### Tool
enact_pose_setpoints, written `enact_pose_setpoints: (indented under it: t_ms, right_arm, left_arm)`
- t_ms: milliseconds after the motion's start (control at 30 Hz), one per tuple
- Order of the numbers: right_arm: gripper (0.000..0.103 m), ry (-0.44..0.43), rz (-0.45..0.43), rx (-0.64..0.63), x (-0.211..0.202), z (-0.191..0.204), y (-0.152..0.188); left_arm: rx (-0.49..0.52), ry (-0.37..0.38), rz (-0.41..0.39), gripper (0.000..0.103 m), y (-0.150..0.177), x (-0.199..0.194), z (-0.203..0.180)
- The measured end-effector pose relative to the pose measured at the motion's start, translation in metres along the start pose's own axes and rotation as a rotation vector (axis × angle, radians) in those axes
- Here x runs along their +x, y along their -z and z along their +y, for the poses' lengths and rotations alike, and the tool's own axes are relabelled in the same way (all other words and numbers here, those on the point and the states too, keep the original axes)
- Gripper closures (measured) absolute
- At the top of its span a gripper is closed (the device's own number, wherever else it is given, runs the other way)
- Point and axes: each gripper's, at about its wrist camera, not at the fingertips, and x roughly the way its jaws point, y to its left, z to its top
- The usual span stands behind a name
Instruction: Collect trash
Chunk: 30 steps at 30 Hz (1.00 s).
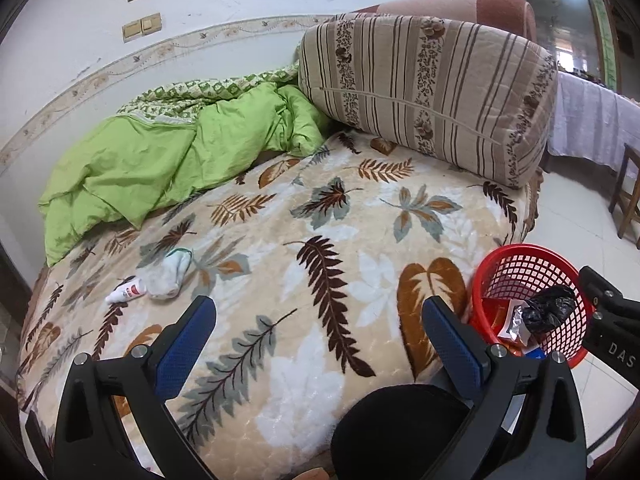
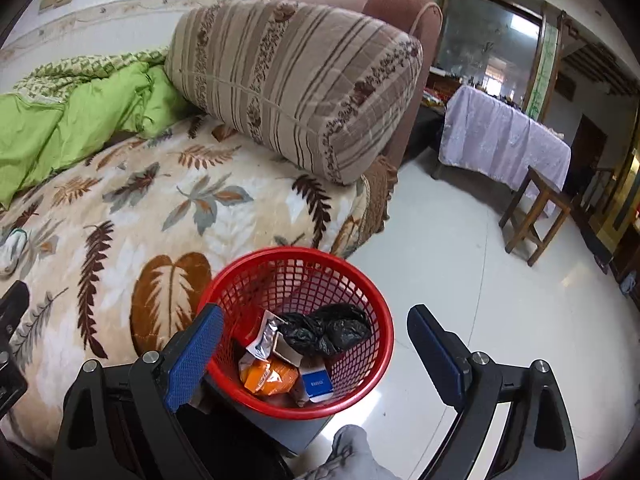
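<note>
A red mesh basket (image 2: 352,280) stands beside the bed's near corner and holds a black plastic bag (image 2: 332,330), an orange wrapper (image 2: 268,376), a silver wrapper and a small blue-and-white box. It also shows in the left wrist view (image 1: 532,268). My right gripper (image 2: 316,340) is open and empty above the basket. My left gripper (image 1: 320,320) is open and empty over the leaf-patterned blanket (image 1: 320,240). A small white bottle with a red label (image 1: 126,291) and a crumpled white cloth (image 1: 170,276) lie on the blanket to the left of it.
A crumpled green duvet (image 1: 160,152) lies at the bed's far left. A big striped cushion (image 1: 424,92) leans at the head. A wooden stool (image 2: 536,212) and a cloth-covered table (image 2: 504,136) stand on the tiled floor at the right.
</note>
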Motion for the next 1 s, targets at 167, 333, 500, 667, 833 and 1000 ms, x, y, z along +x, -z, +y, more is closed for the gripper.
enact_pose_setpoints:
  t_ms: [167,333,500,667,833,1000]
  right_arm:
    - [0.009,-0.005,-0.007,-0.005,-0.0029,0.0020,0.0004]
    - [0.008,-0.009,-0.001,-0.001,-0.0006,0.0006,-0.0001]
    - [0.008,-0.012,0.003,-0.002,0.0006,0.0007,0.0002]
    - [0.008,-0.015,0.011,-0.001,0.0030,0.0007,0.0010]
    - [0.008,-0.016,0.016,0.001,0.0044,-0.0002,0.0012]
    - [0.009,-0.018,0.018,0.001,0.0048,-0.0002,0.0008]
  left_arm:
    - [0.011,-0.016,0.015,0.001,0.0012,0.0029,-0.0006]
    - [-0.007,-0.011,0.028,0.001,0.0025,0.0066,0.0015]
    - [-0.004,-0.022,0.038,0.001,0.0037,0.0080,0.0005]
    - [0.003,-0.017,0.040,0.001,0.0032,0.0082,-0.0016]
    - [0.011,-0.011,0.042,0.001,0.0034,0.0084,-0.0043]
    - [0.010,-0.012,0.040,0.001,0.0031,0.0083,-0.0051]
